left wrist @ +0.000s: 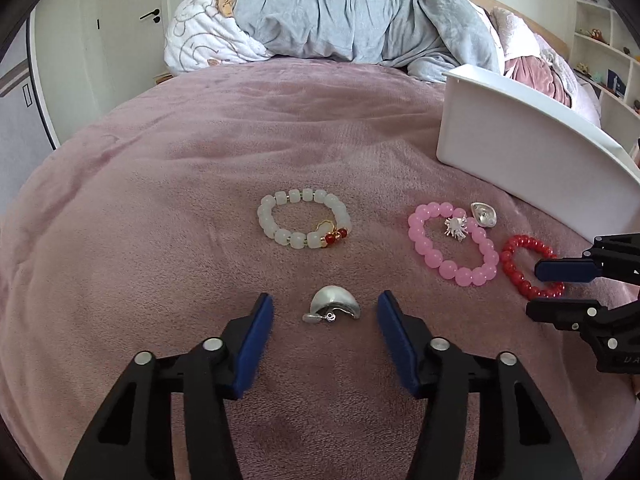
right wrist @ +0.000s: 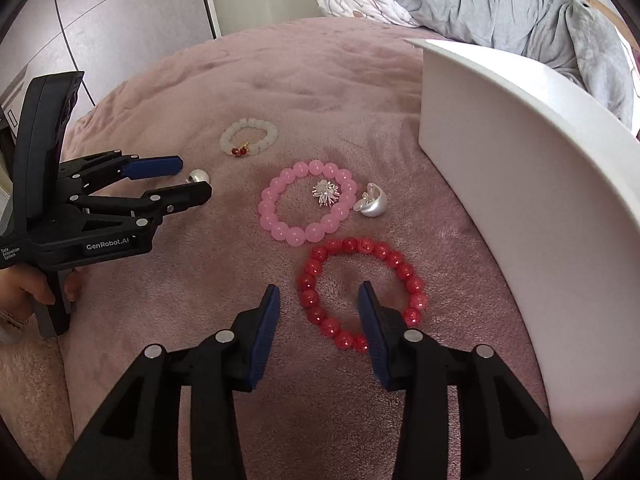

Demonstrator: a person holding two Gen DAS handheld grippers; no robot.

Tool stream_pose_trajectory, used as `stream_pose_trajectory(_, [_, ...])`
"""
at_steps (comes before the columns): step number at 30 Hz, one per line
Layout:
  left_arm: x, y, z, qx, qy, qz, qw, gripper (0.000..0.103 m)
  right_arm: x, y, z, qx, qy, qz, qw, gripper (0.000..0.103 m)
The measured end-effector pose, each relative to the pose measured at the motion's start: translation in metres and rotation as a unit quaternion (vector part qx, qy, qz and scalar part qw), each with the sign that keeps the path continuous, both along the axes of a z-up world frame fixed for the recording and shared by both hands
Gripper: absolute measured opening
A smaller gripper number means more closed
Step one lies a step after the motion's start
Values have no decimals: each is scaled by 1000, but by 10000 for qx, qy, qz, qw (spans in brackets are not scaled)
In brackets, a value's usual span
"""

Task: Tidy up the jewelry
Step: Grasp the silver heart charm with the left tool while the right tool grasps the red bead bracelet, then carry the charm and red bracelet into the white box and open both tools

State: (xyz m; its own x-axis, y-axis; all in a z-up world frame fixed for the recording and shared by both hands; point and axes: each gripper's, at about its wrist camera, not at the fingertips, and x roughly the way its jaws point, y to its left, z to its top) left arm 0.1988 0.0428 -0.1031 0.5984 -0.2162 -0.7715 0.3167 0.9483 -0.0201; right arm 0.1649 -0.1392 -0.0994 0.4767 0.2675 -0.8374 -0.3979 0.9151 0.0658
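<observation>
My left gripper is open, its fingers on either side of a silver dome earring on the pink blanket; that gripper also shows in the right wrist view. My right gripper is open over the near-left beads of a red bead bracelet, one finger inside the loop. It shows at the right in the left wrist view. A pink bead bracelet rings a silver sunburst charm. A second silver earring lies beside it. A white jade bracelet lies farther off.
A white box stands on the blanket at the right, close to the red bracelet. A rumpled grey blanket and printed pillow lie at the far end of the bed. A door is at the back left.
</observation>
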Motion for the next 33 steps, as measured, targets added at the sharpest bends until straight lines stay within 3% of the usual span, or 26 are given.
stream_pose_trajectory(3, [-1, 0, -3, -11, 11, -38, 10000, 43, 1, 1, -2, 110, 63, 58, 9999, 27])
stream_pose_trajectory(5, [0, -1, -4, -7, 26, -53, 10000, 34, 1, 3, -2, 170, 105, 135, 9997, 16])
stream_pose_trajectory(7, [1, 0, -4, -29, 43, -54, 10000, 33, 1, 5, -2, 243, 153, 209, 9994, 11])
stream_pose_trajectory(18, [-17, 6, 14, -210, 27, -33, 9998, 33, -18, 4, 21, 765, 144, 280, 9966, 11])
stream_pose_trajectory(33, [-59, -9, 99, -320, -449, -46, 9985, 33, -66, -25, 116, 1530, -731, 224, 9853, 11])
